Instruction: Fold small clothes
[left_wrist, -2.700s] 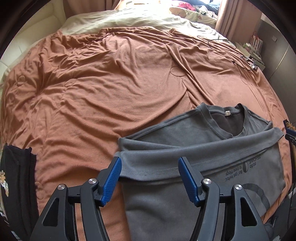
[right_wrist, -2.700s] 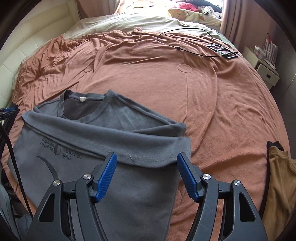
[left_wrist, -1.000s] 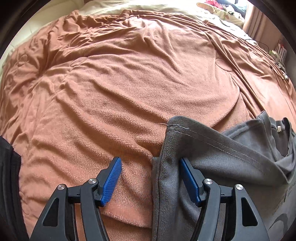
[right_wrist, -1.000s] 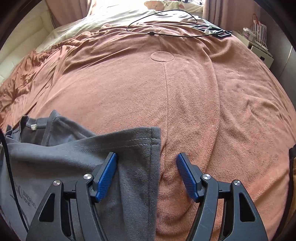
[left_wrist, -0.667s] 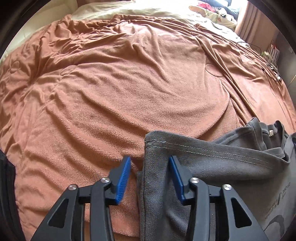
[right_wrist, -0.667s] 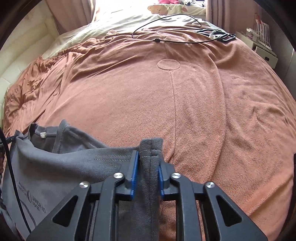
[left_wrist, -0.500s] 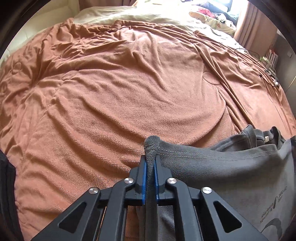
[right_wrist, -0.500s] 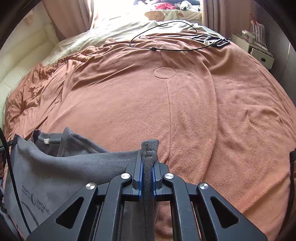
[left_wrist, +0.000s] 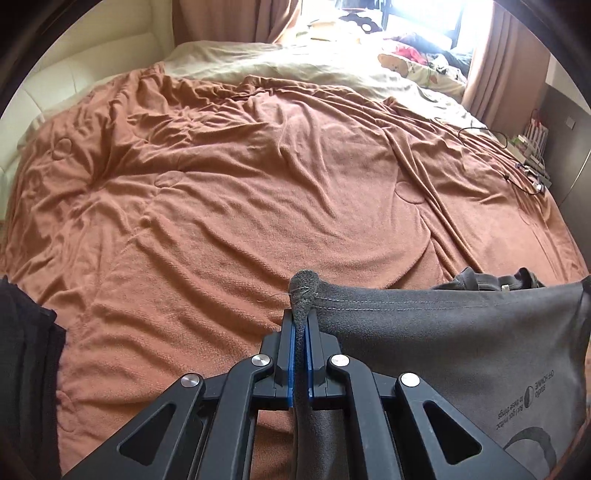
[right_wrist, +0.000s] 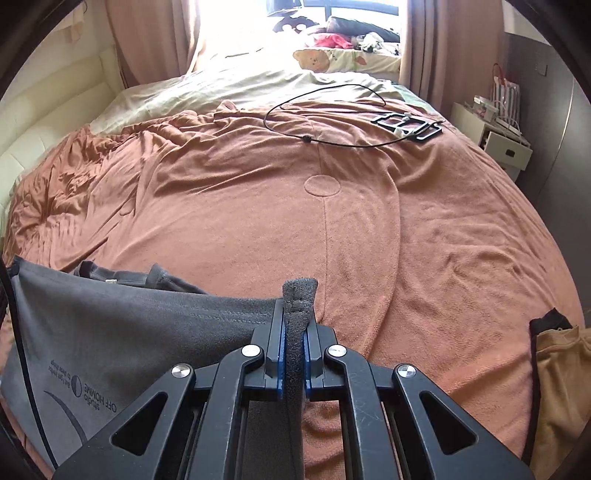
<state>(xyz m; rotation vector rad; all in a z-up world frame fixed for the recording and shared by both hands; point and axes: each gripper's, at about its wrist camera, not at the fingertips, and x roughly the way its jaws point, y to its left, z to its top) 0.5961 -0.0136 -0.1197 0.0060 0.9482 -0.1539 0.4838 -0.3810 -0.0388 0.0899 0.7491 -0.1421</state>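
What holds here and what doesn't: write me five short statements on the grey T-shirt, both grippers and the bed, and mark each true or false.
1. The left gripper is shut on a corner of the grey cotton T-shirt. True.
2. The right gripper hangs open above the shirt. False: its blue pads are clamped on another corner of the shirt's hem.
3. The hemmed edge is stretched between the two grippers. True.
4. The bed is covered by a blue striped sheet. False: a rust-brown terry blanket covers it.
5. A black cable loop lies on the far part of the blanket. True.
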